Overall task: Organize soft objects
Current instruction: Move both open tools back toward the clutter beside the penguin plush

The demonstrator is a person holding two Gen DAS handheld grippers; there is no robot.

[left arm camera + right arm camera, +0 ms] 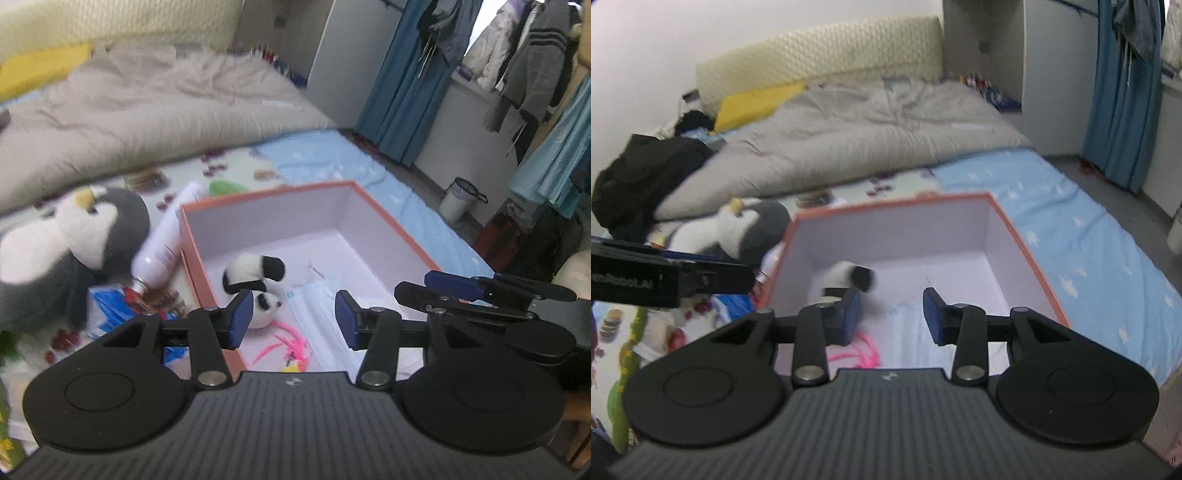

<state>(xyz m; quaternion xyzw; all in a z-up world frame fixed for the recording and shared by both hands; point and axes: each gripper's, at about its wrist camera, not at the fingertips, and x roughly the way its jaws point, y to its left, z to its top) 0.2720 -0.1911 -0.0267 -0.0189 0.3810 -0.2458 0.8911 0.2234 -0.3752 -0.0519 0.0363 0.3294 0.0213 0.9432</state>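
An orange-rimmed box (391, 218) with a white inside sits on the bed. In it lie a small panda plush (255, 284), a pale blue face mask (317, 310) and a pink stringy toy (288, 343). My left gripper (291, 321) is open and empty above the box's near end. My right gripper (892, 315) is open and empty over the same box (1027, 251), with the panda (846, 277) just beyond its left finger. A grey and white penguin plush (74, 243) lies left of the box; it also shows in the right wrist view (746, 225).
A white tube (166, 243) leans against the box's left wall beside blue packaging (107, 306). A grey duvet (868, 129) covers the far bed, with black clothing (639, 173) at its left. A bin (458, 199) and hanging clothes (528, 74) stand to the right.
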